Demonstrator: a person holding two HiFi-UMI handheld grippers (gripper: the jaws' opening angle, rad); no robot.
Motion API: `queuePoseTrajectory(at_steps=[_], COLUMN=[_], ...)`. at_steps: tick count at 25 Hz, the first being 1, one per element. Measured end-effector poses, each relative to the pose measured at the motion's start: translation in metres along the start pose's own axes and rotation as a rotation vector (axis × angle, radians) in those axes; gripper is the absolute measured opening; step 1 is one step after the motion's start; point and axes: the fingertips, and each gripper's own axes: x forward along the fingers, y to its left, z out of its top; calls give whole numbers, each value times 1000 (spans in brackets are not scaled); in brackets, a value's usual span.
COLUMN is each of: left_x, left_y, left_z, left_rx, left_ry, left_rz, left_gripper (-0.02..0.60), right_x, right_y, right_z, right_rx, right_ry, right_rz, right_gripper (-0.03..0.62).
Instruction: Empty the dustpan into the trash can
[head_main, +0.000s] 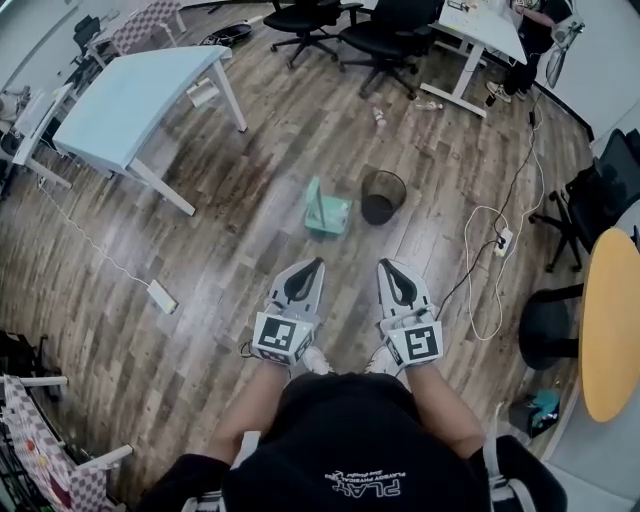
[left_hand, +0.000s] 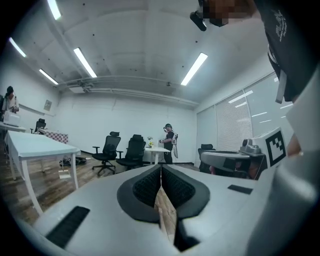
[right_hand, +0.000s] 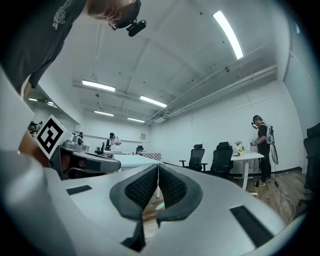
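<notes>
With the approach barely begun, the left gripper (head_main: 310, 263) and right gripper (head_main: 388, 265) are held clenched and empty; the seemingly upright dustpan (head_main: 327, 212) beside the trash can (head_main: 383, 196) must be reached first.

Too small to make out: contents of dustpan (head_main: 327, 213) and trash can (head_main: 384, 178); cut off at right edge: yellow round table (head_main: 612, 325).

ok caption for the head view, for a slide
Left gripper and right gripper, both shut and empty, held level short of the green dustpan and black trash can.
</notes>
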Motion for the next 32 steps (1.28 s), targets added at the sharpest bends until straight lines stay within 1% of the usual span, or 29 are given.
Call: queuePoseTrajectory(at_steps=[4,8,15,18,22,28,32], left_x=[-5,2,42,68,103,148,168], left_y=[17,27,34,35,39,50,56], left_z=[2,5,0,0,2,7,15], left_rx=[-2,-9,-12,-6,4,22,31], left_ry=[-7,-7,11,27,40,58,59], left_rz=[-30,-49,-54,-41,-21,21,52], left_gripper=[23,23,23,23,23,23,23], right_x=[8,19,41,55,75,100,114], right_y=[7,3,-23,-45,-71,-91,-102], right_z=[2,0,-10,-11,-13,-17,-20], right_rx=[1,-16,-8,2,14,36,59], right_ry=[-4,18,19,10,9,-3,-4], right_rz=[-38,-64,-62,-46,-3,73,111], right_gripper=[25,25,25,25,25,25,25])
